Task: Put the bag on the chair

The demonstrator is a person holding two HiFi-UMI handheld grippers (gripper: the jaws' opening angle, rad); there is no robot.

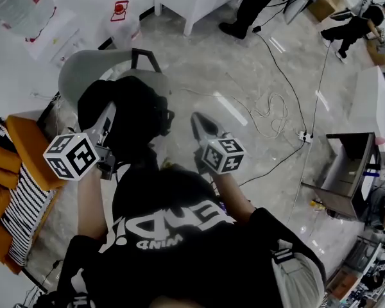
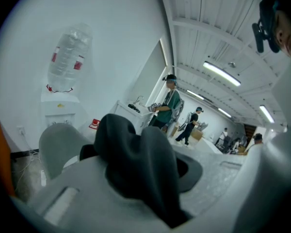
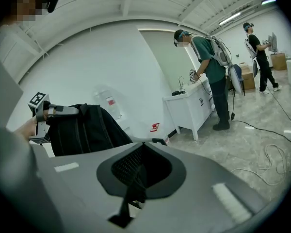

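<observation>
A black backpack point(image 1: 131, 114) hangs just above the seat of a grey shell chair point(image 1: 83, 69). My left gripper point(image 1: 109, 119) is shut on the bag's top fabric, and a fold of that black cloth point(image 2: 136, 164) bulges out between its jaws. From the right gripper view the bag point(image 3: 82, 130) shows at the left with the left gripper point(image 3: 63, 111) on it. My right gripper point(image 1: 200, 124) stands to the right of the bag, apart from it, with its jaws together. A thin dark strip point(image 3: 128, 198) lies along their seam; I cannot tell what it is.
A water dispenser with its bottle point(image 1: 22, 8) stands behind the chair by the wall. Orange and striped cloths point(image 1: 13, 172) lie at the left. Cables point(image 1: 269, 114) trail over the floor at the right, near a desk point(image 1: 346, 165). A white cabinet point(image 3: 191, 106) and several people are farther off.
</observation>
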